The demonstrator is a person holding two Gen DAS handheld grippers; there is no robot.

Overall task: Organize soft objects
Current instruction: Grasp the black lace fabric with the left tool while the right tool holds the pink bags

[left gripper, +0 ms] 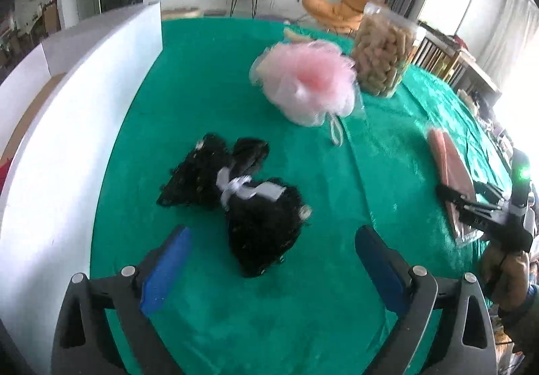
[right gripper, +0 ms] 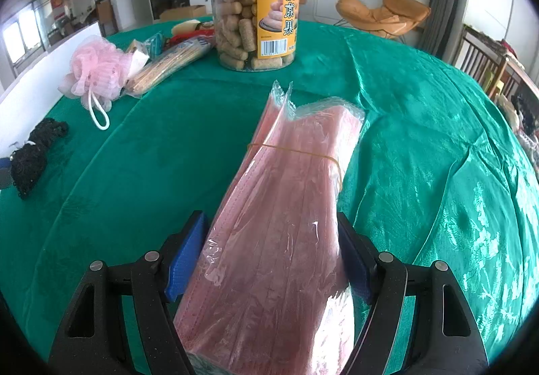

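Partly cropped, pink mask pack (right gripper: 279, 223), right gripper (right gripper: 273, 253) clamping it.

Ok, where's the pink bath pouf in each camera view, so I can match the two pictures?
Left wrist view: the pink bath pouf sits upper centre on the green cloth, beyond the black mesh item.
Right wrist view: the pouf is at upper left, its white loop hanging toward the camera.
Shared landmark: the clear snack jar, close by the pouf in both.

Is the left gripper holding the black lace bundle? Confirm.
No: the left gripper is open, jaws spread apart above the black lace bundle lying on the green tablecloth.
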